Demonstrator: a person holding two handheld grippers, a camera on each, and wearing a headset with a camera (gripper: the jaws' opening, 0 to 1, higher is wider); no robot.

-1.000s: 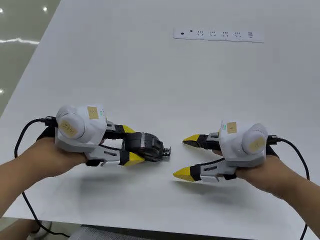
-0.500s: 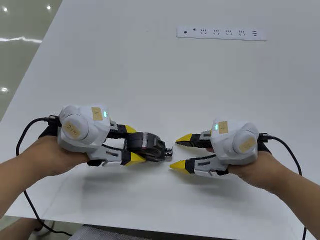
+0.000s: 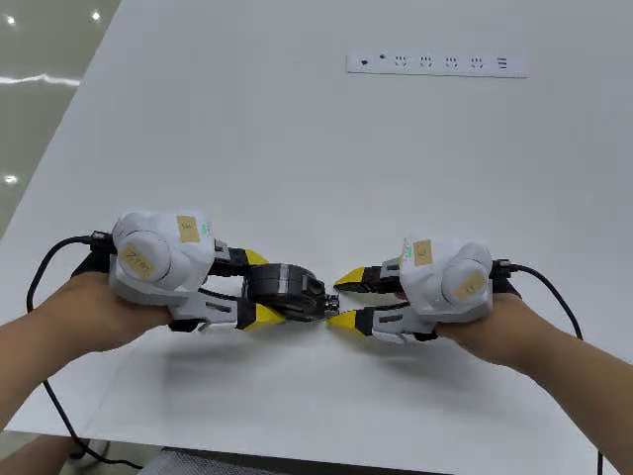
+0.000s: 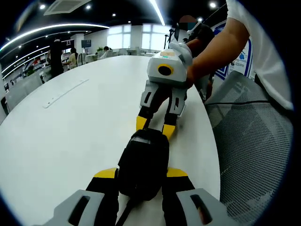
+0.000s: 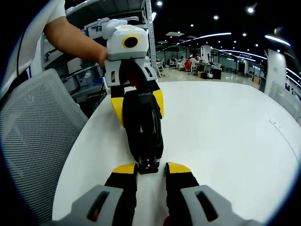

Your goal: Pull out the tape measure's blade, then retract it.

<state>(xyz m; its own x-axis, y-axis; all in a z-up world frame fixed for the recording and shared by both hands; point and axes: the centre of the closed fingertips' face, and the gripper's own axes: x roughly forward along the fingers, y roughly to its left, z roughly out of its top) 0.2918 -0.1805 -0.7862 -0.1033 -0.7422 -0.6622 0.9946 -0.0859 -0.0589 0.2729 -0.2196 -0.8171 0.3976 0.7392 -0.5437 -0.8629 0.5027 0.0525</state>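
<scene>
The left tongs (image 3: 260, 287) are clamped on the black tape (image 3: 289, 287), 1 yellow tip on each side of its case, low at the near side of the white desk (image 3: 297, 148). The blade is wound in, and its hook (image 5: 149, 165) points at the right tongs (image 3: 344, 299). Those stand narrowly open, their 2 tips flanking the hook (whether they touch it I cannot tell). A power strip (image 3: 435, 63) lies well behind.
</scene>
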